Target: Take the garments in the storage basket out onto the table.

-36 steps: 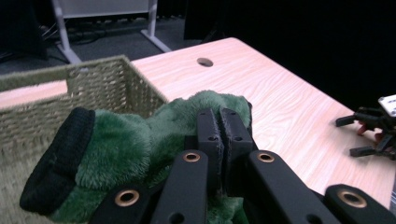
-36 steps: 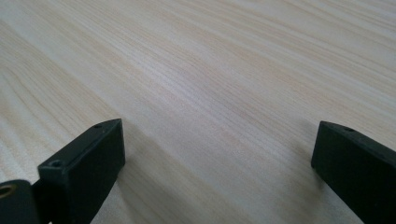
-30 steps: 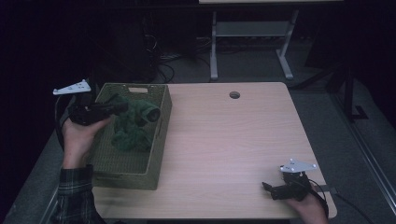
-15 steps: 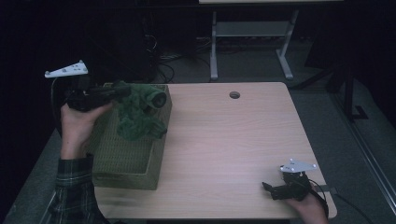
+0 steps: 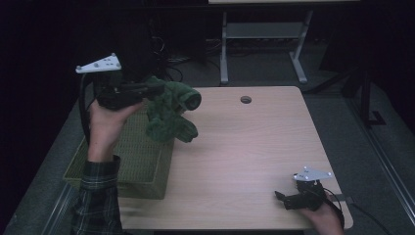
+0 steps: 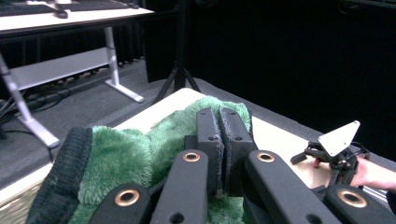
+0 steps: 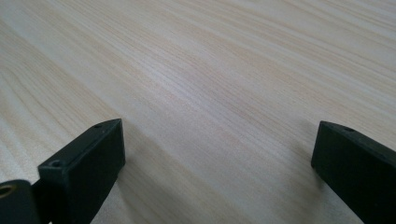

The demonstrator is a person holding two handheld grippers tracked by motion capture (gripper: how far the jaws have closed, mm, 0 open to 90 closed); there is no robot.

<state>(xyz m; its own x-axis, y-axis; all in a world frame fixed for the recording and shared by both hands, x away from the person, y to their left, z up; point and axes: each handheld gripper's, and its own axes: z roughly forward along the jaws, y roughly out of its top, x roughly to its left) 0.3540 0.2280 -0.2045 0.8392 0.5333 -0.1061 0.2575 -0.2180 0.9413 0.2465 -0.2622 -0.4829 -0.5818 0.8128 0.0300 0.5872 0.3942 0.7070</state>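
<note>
1. The left tongs point(image 5: 155, 89) are pinching a fold of the green plush toy point(image 5: 169, 115), which hangs in the air above the basket's far right corner.
2. The green woven basket point(image 5: 132, 156) sits at the left of the tabletop point(image 5: 244, 147).
3. The right tongs point(image 5: 280, 197) rest at the near right edge of the tabletop, spread wide with nothing between them, well apart from the toy.

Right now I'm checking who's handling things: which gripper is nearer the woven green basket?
Left. The left gripper holds a green plush toy just above the woven green basket; the right gripper rests across the table, near its front right corner.
</note>
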